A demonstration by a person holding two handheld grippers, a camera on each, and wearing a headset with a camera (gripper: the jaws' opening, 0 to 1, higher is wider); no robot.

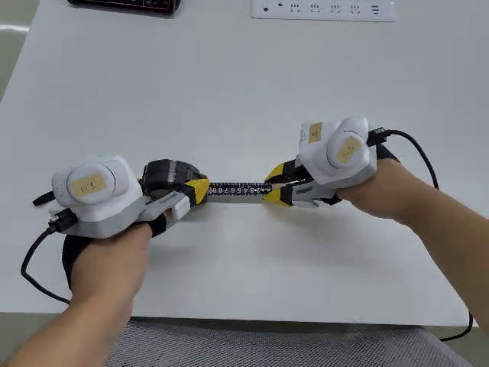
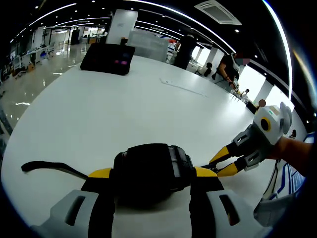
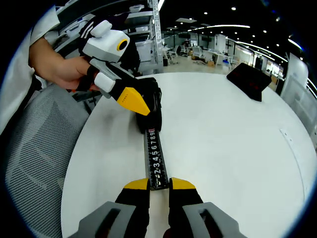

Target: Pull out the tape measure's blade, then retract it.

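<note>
A black tape measure case [image 1: 164,177] [image 2: 148,168] [image 3: 150,101] rests on the white table [image 1: 229,92], held between the yellow-tipped jaws of my left gripper [image 1: 186,193] [image 2: 153,174]. Its dark blade [image 1: 237,187] [image 3: 154,158], printed with white numbers, runs out a short way to the right. My right gripper [image 1: 276,183] [image 3: 158,186] is shut on the blade's end. A black wrist strap [image 2: 47,167] trails from the case to the left in the left gripper view.
A white power strip [image 1: 322,9] lies at the table's far edge and a dark device [image 1: 126,4] [image 2: 108,58] [image 3: 249,79] at the far left. A mesh chair seat [image 1: 267,344] sits below the near edge. Cables [image 1: 416,145] trail from both grippers.
</note>
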